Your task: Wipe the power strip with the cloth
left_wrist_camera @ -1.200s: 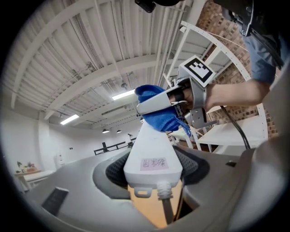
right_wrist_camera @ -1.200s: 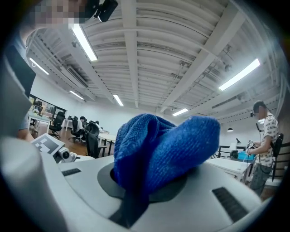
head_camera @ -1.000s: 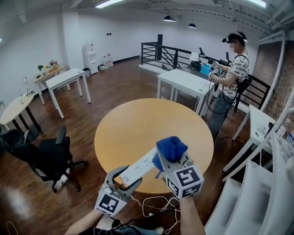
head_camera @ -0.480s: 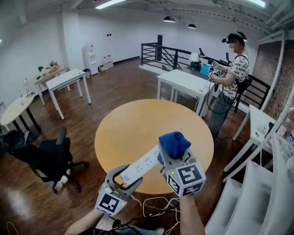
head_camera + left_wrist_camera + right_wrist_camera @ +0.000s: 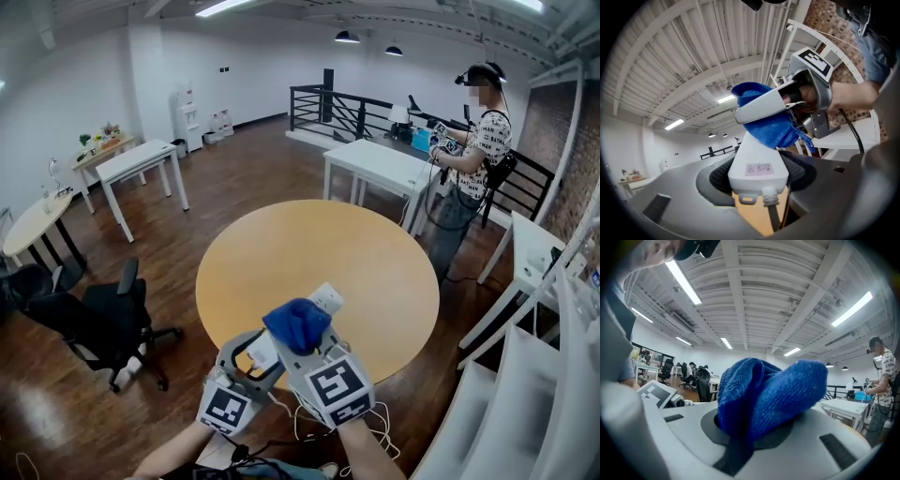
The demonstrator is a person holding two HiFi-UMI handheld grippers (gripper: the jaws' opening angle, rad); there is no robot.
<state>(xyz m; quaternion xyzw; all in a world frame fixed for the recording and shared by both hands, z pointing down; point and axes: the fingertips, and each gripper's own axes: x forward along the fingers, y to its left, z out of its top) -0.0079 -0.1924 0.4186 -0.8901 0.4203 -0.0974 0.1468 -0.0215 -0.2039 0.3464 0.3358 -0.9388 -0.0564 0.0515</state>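
The white power strip (image 5: 322, 302) is held up above the near edge of the round wooden table (image 5: 309, 262). My left gripper (image 5: 251, 360) is shut on its cable end (image 5: 758, 164). My right gripper (image 5: 298, 330) is shut on a bunched blue cloth (image 5: 296, 322), which lies over the middle of the strip. In the left gripper view the blue cloth (image 5: 769, 126) presses on the strip just beyond my jaws, with the right gripper (image 5: 780, 104) above it. The blue cloth (image 5: 768, 394) fills the right gripper view and hides the strip there.
The strip's white cable (image 5: 305, 427) hangs looped below the table edge. A black office chair (image 5: 89, 319) stands to the left. A person (image 5: 473, 159) stands at a white desk (image 5: 380, 169) behind the table. White shelving (image 5: 530, 375) rises on the right.
My right gripper has slid the blue cloth down along the power strip, from its far end toward my left gripper. The strip's far end is now uncovered. The left gripper has stayed put.
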